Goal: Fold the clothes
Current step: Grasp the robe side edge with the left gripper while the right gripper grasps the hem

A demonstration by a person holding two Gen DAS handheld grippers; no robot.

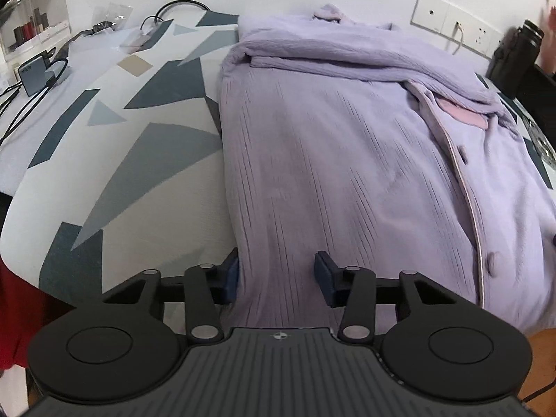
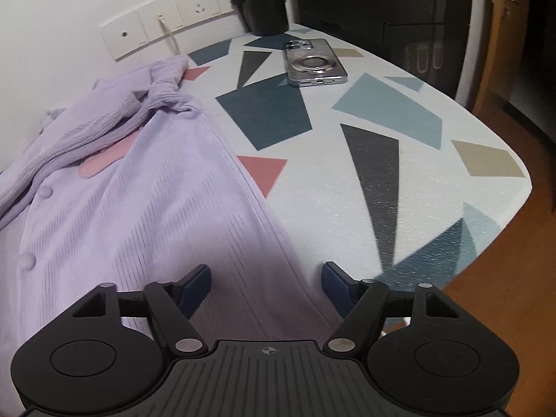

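While both grippers — left gripper (image 1: 276, 279), right gripper (image 2: 266, 286) — sit spread over the lilac shirt's (image 1: 347, 160) near hem, I'd pinch both corners evenly.

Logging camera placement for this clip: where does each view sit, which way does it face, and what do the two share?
Left wrist: rides behind the left claw, looking along its open fingers across the lilac garment toward the wall sockets; only the claw shows, no hand.
Right wrist: rides behind the right claw, open over the garment's right edge, facing the phone and dark chair; again only the claw.
Shared: the garment, the patterned tablecloth and the sockets.
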